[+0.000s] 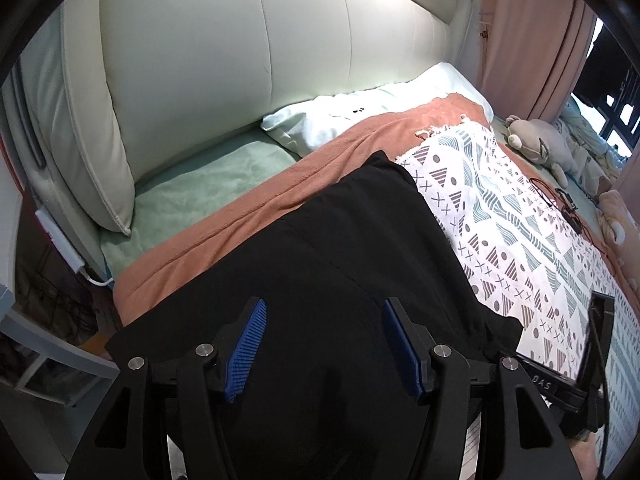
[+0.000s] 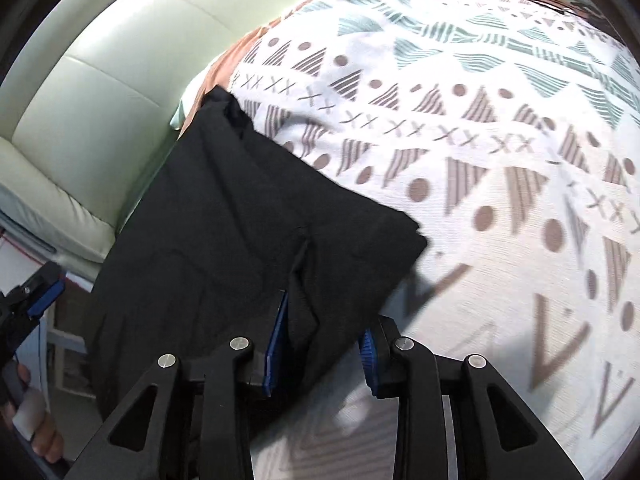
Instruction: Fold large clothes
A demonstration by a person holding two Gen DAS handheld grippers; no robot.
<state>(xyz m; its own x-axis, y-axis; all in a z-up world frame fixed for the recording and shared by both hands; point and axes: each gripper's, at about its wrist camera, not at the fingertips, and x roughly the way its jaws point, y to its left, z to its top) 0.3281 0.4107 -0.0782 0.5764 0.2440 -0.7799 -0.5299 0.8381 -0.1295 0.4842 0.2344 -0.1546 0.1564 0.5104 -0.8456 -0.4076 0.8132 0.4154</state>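
A: Nearest first. Count grippers and give their states.

B: Two. Left gripper (image 1: 322, 344): jaws apart, blue pads clear of the cloth beneath. Right gripper (image 2: 324, 344): jaws parted, a fold of cloth between them; left pad touches it, right pad stands free.

A: The garment?

B: One black garment (image 1: 340, 248), lying on the patterned blanket (image 1: 520, 216), near edge hanging off the bed.

A: Beyond it?

B: One terracotta blanket (image 1: 240, 216), one pale pillow (image 1: 360, 116), one padded headboard (image 1: 240, 48), one grey plush toy (image 1: 540, 140), pink curtains (image 1: 536, 32).
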